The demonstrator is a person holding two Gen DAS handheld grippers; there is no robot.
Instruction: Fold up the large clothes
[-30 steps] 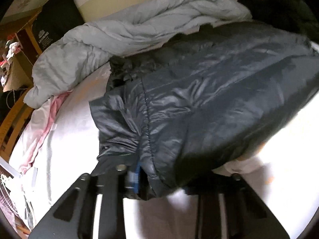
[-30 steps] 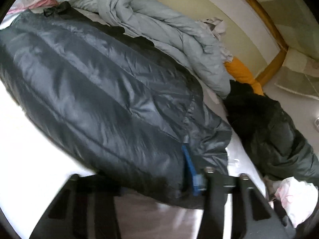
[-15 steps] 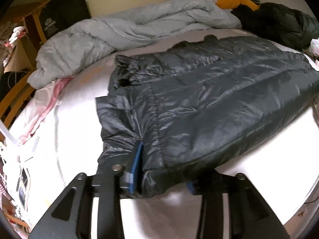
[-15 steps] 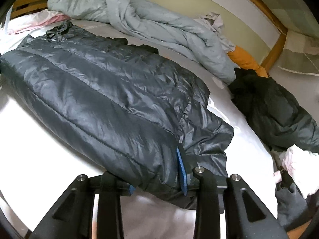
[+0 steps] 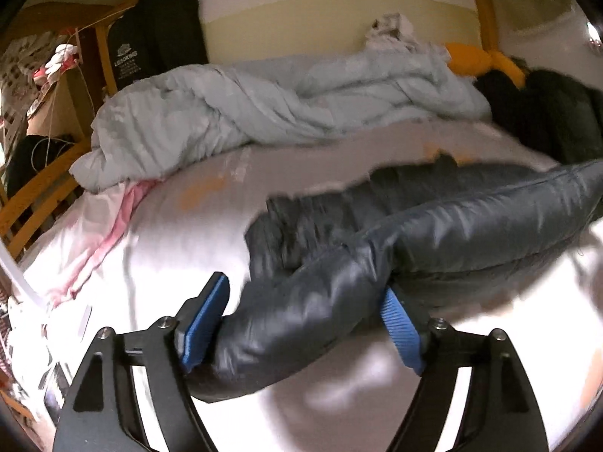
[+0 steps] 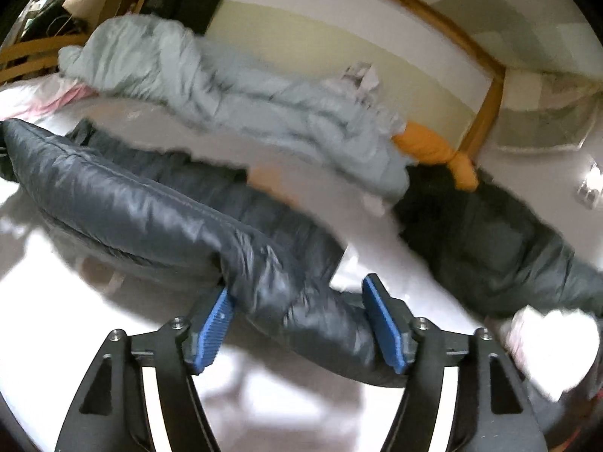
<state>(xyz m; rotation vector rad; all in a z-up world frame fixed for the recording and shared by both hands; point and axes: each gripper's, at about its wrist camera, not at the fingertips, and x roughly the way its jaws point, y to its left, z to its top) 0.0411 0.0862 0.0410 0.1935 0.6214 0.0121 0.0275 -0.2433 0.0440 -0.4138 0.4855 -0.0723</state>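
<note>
Jacket (image 5: 471, 233) lying lengthwise across bed (image 5: 177, 233), frame centre to right edge. Left gripper (image 5: 309, 320) and right gripper (image 6: 301, 320): jaws just been opening, now spreading wide, puffy jacket ends bulging between, pads apparently no longer pinching. Both ends equally near.

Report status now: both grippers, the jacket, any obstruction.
Left gripper and right gripper: jaws just opened wide, dark puffer jacket bulging between them. Crumpled grey duvet lies beyond, apart.
</note>
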